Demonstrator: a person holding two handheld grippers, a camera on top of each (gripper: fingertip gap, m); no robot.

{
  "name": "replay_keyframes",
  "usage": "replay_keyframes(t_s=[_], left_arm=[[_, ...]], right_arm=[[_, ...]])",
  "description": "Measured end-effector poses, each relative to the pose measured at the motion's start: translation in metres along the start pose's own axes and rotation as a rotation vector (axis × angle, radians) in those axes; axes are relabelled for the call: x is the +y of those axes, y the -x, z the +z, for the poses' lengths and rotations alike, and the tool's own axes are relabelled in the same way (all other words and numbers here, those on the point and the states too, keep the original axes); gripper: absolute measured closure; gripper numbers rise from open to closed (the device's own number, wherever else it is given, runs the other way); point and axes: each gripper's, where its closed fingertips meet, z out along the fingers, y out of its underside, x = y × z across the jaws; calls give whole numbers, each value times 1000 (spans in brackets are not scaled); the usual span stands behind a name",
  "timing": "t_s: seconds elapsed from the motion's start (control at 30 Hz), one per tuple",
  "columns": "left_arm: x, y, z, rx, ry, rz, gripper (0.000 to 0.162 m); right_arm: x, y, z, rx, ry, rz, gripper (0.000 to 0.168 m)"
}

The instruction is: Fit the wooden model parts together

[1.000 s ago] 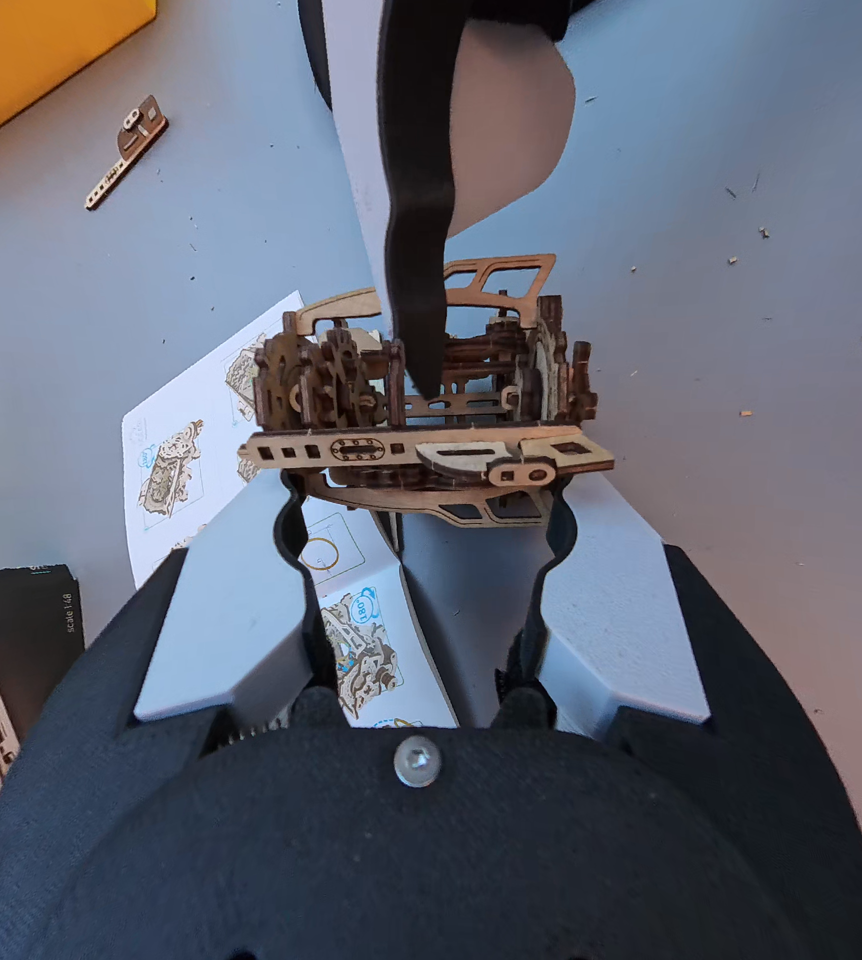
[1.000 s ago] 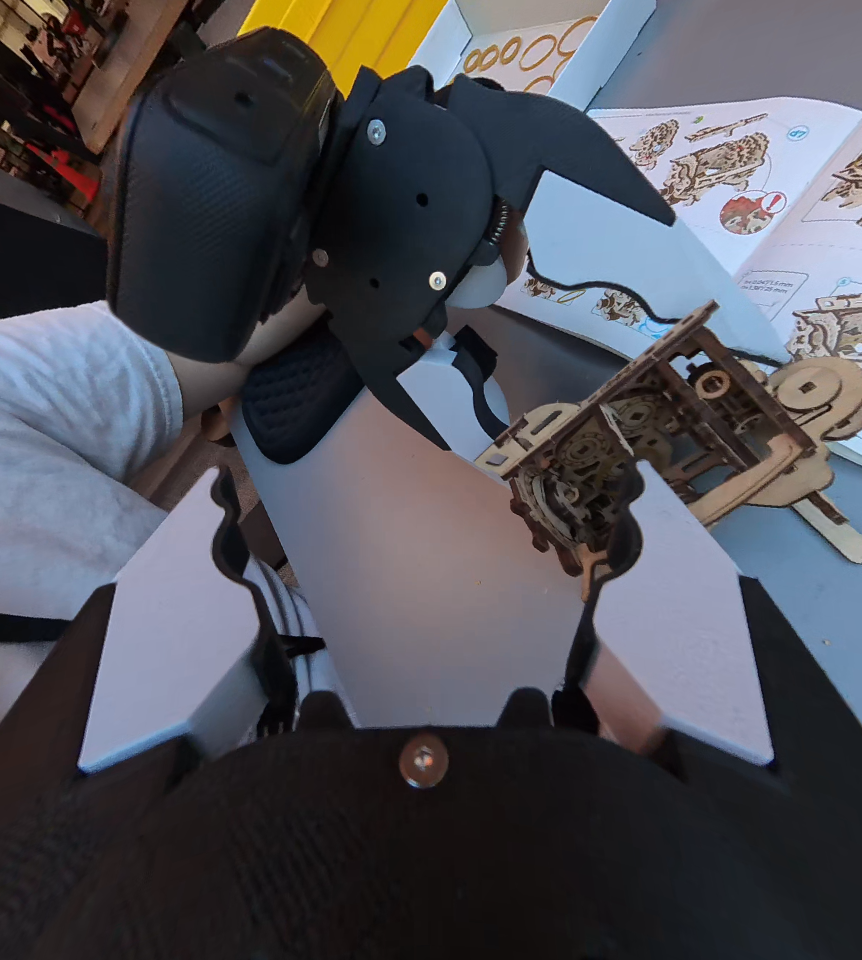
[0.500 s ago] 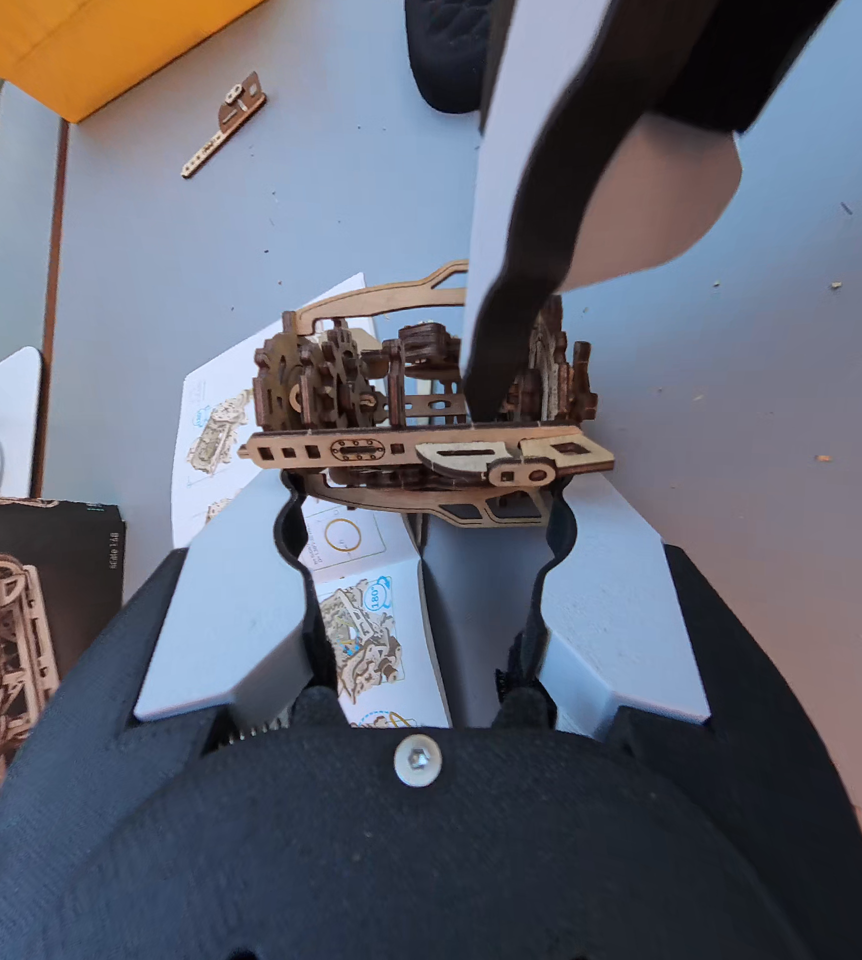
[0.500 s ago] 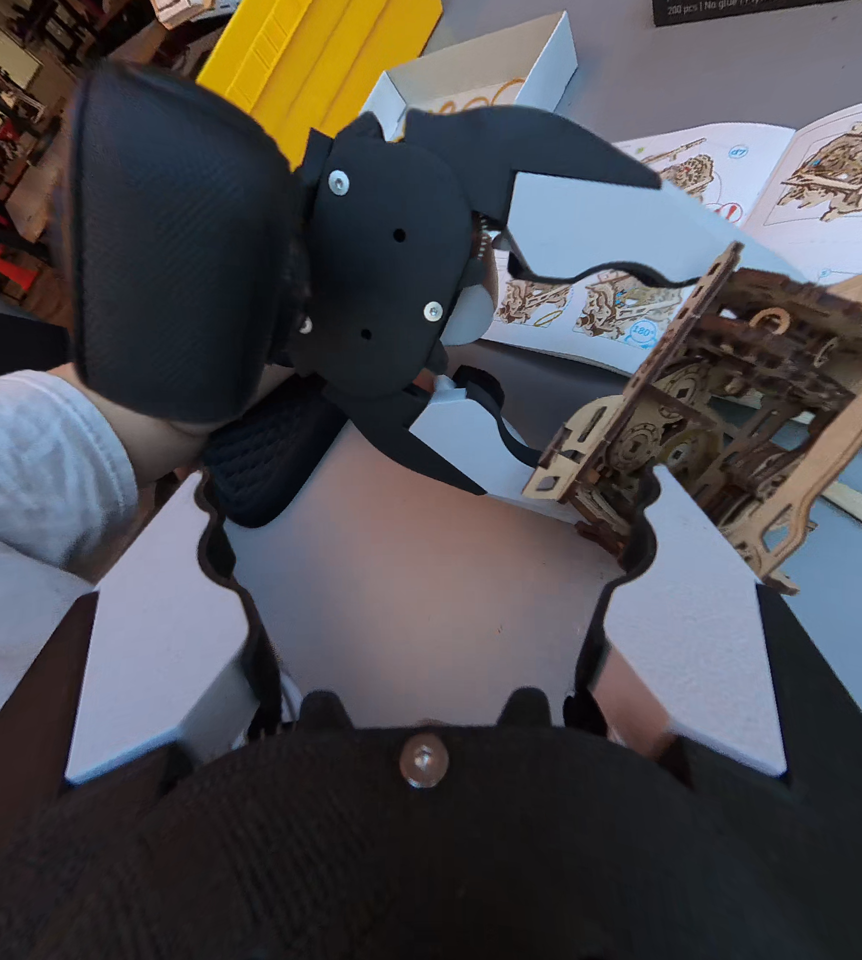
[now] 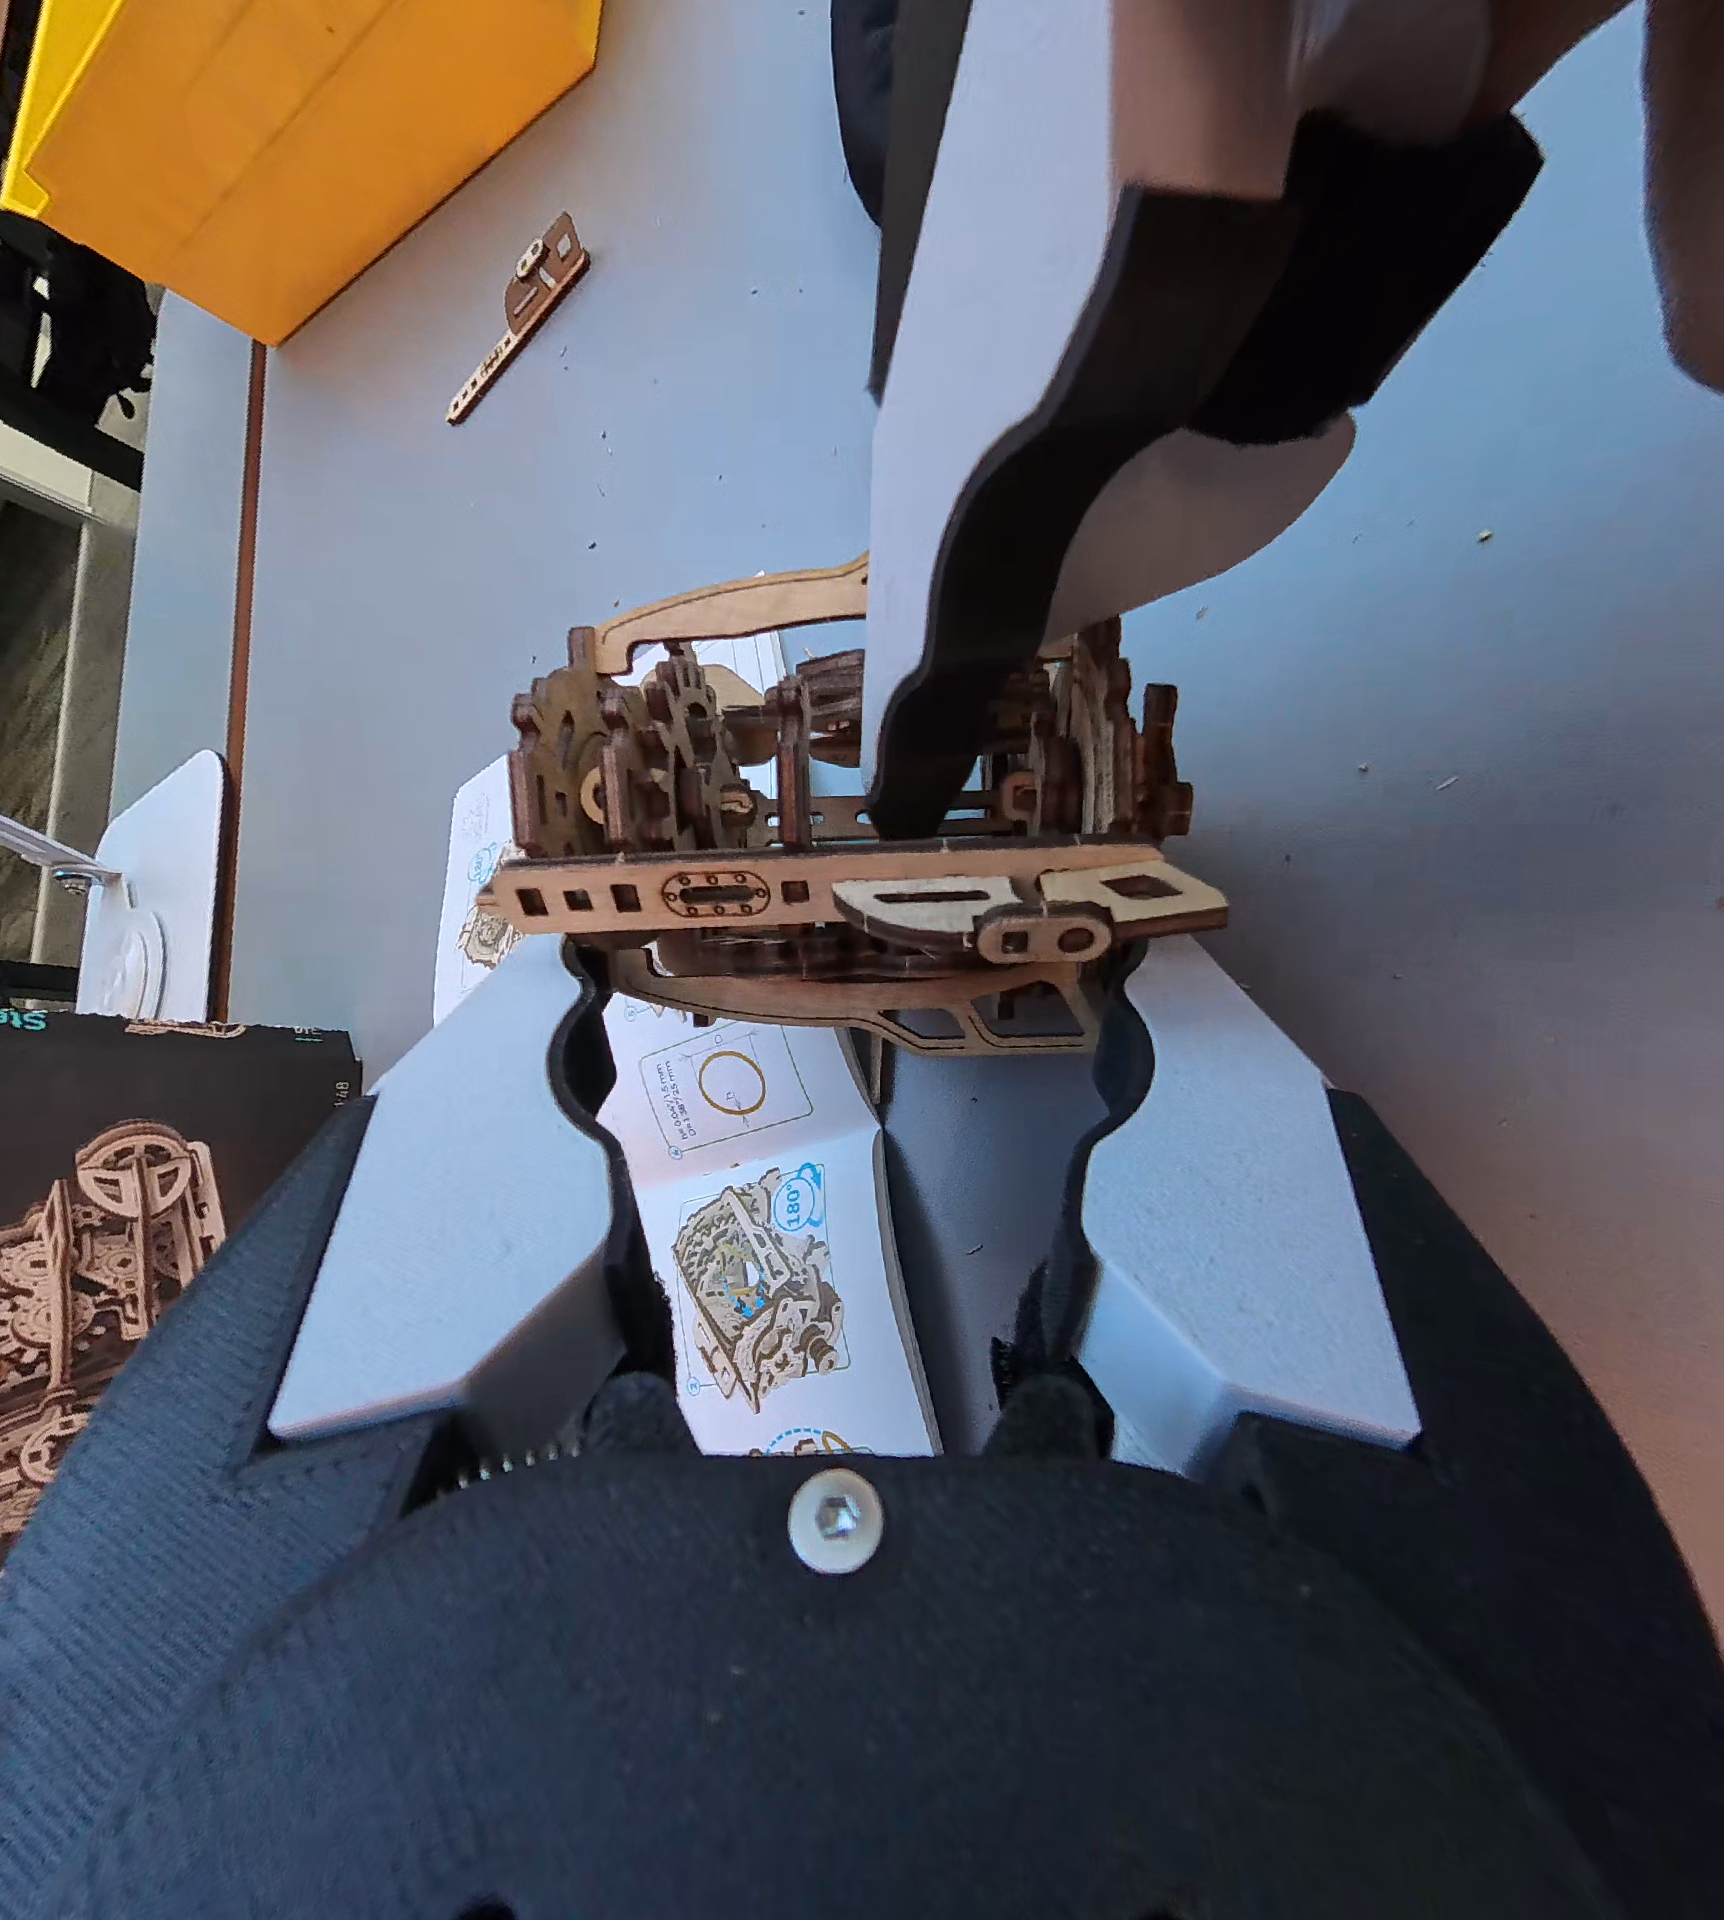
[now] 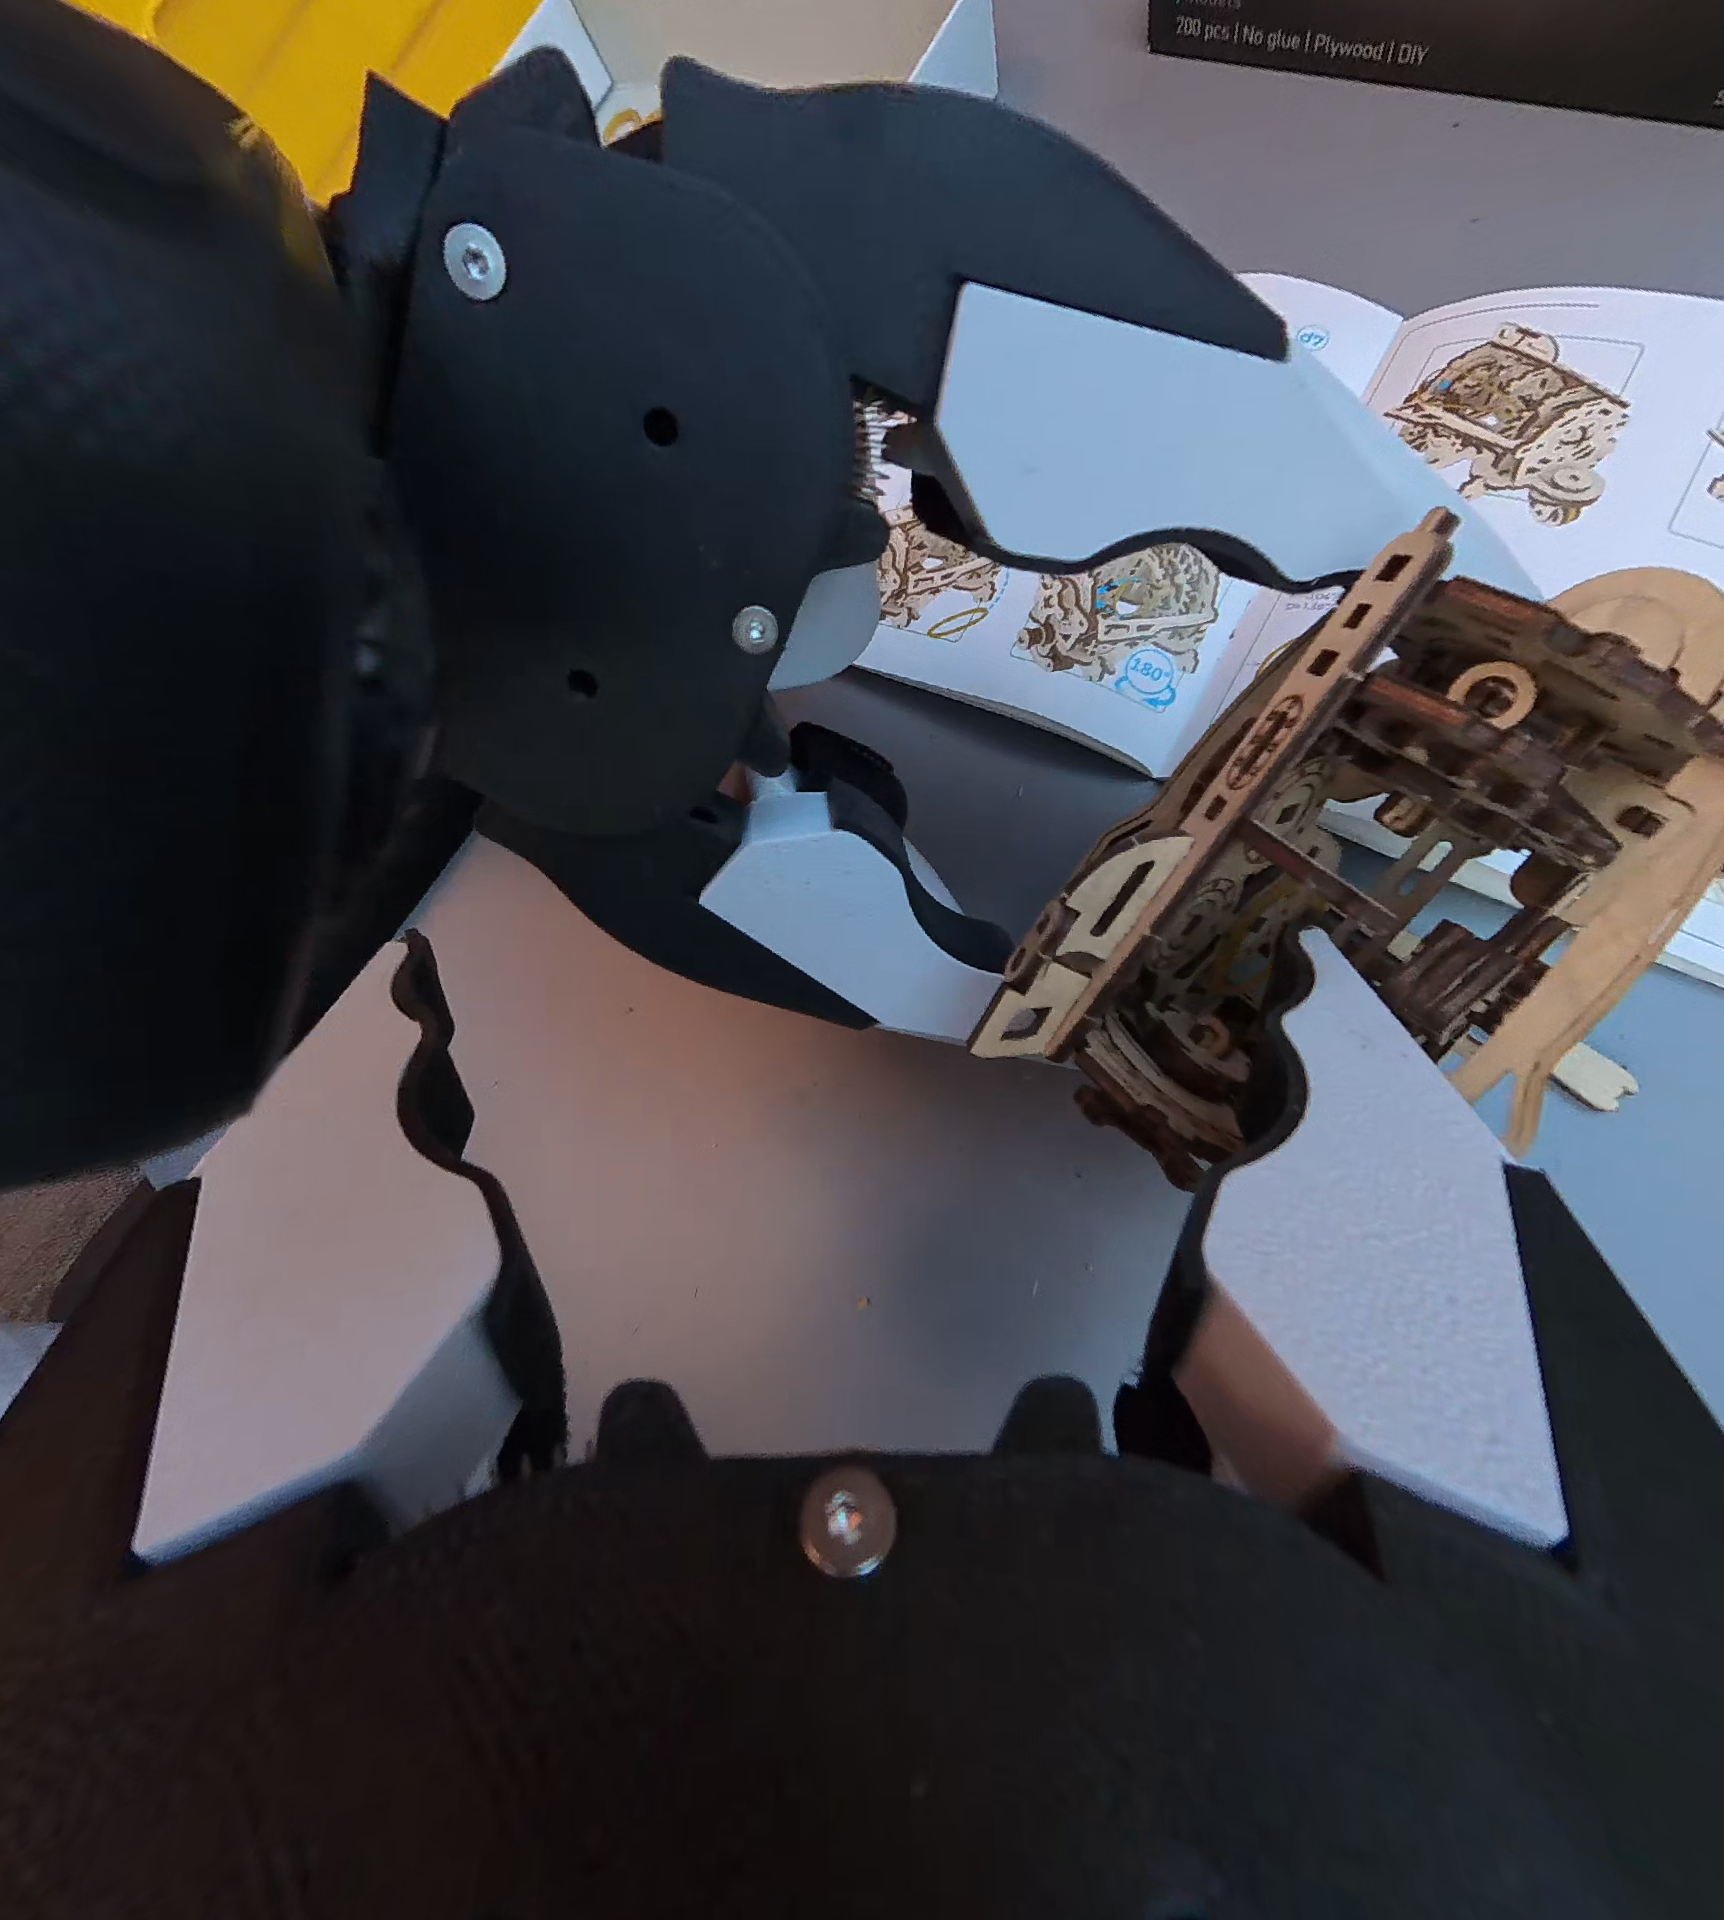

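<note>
In the left wrist view, the left gripper [image 5: 842,961] pinches the wooden model [image 5: 842,831] between its two fingertips, gripping the ends of the model's lower curved plate at about 12 o'clock from the gripper's body, with the model held clear of the grey table [image 5: 1460,935]. Showing through the gap between the fingers is an open instruction booklet [image 5: 754,1226], lying on the table under the model. At 9 o'clock sits a black box [image 5: 58,1247] printed with a picture of a wooden mechanism. Just past the model's pale slotted side rail, one finger of the right gripper [image 5: 951,727] comes down from 1 o'clock, its dark tip set among the gears and struts on top of the model. Farther out, at 11 o'clock, a small loose wooden strip [image 5: 522,312] lies on the table, and beyond it a yellow box [image 5: 297,135] at the table's edge. In the right wrist view, the right gripper [image 6: 847,1049] has its fingers spread wide; the right-hand fingertip [image 6: 1273,1039] touches the model's [image 6: 1357,831] near corner at 1 o'clock, while the other finger stands well apart at 10 o'clock. The left gripper [image 6: 1159,769] clamps the tilted model from 11 o'clock, with the booklet's [image 6: 1564,343] pages open behind it.
</note>
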Motion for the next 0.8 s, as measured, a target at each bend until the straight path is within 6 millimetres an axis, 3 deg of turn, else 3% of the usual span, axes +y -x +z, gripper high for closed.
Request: replay_keyframes(t_s=[0.43, 0.67, 0.8], left_arm=[[4, 2, 1, 5, 10, -11, 68], [5, 2, 1, 5, 13, -7, 68], [3, 2, 1, -8, 16, 7, 68]], right_arm=[[-12, 13, -15, -149, -80, 67, 24], [-14, 10, -24, -185, -131, 72, 34], [-12, -1, -23, -103, -116, 15, 34]])
